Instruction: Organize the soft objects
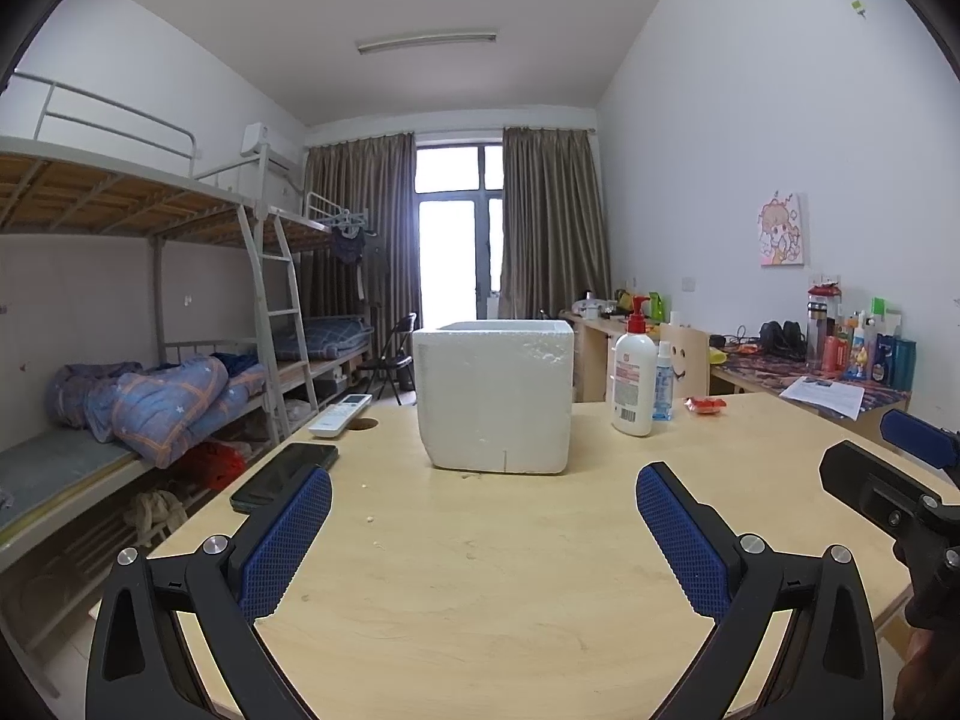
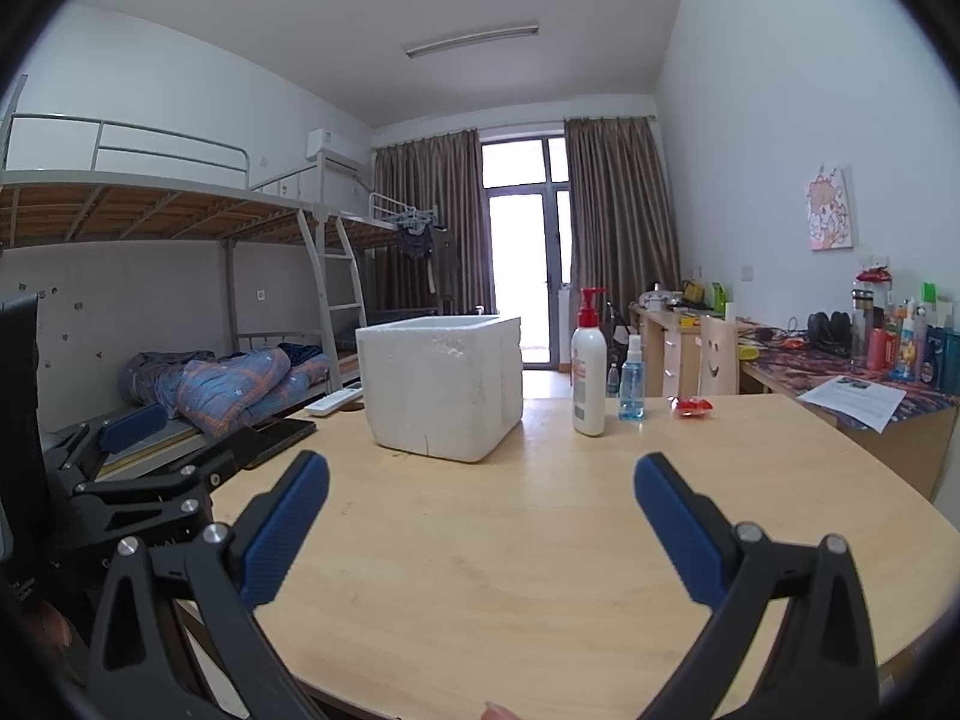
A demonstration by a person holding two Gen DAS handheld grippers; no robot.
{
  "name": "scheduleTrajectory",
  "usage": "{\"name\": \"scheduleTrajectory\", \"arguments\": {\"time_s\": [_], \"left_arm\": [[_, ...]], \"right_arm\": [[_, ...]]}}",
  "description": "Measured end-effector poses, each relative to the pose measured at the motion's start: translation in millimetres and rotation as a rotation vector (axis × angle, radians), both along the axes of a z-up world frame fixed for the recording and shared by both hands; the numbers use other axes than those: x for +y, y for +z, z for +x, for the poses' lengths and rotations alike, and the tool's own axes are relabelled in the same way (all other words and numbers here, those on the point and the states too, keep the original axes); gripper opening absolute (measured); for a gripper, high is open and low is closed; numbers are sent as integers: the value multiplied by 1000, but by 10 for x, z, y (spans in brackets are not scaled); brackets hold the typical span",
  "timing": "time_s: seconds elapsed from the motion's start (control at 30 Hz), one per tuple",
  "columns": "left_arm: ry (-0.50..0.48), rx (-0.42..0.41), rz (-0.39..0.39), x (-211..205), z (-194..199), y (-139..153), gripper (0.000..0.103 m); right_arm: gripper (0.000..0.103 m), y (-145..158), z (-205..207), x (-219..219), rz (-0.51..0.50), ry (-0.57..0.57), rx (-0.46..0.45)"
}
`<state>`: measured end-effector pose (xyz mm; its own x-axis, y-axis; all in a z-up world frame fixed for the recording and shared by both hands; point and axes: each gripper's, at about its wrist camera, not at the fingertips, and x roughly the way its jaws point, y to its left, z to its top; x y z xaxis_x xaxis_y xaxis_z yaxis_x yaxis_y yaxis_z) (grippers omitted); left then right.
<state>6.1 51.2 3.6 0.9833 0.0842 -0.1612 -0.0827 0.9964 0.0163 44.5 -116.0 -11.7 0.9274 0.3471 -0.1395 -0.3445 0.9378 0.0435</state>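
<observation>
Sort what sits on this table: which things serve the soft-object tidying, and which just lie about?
Job: white foam box; left gripper and right gripper, both open and empty.

Lying about: lotion pump bottle, blue spray bottle, red packet, remote control, phone.

Two grippers are showing: the left gripper (image 1: 483, 540) and the right gripper (image 2: 482, 531), each spreading two blue-padded fingers. One white foam box (image 1: 495, 394) is sitting on the table (image 1: 510, 546) toward its far edge. Two bottles are standing near the far right edge: one white pump bottle (image 1: 633, 373) and one small blue spray bottle (image 1: 663, 381). One red packet (image 1: 705, 405) is lying beside them. At the far left corner, one white remote (image 1: 339, 415) and one black phone (image 1: 285, 475) are lying.
</observation>
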Motion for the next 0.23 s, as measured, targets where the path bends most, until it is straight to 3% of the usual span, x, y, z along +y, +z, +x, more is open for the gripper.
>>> {"name": "scheduleTrajectory", "arguments": {"time_s": [0.23], "left_arm": [[4, -2, -5, -6, -3, 2, 102]], "right_arm": [[103, 1, -3, 3, -5, -4, 0]]}}
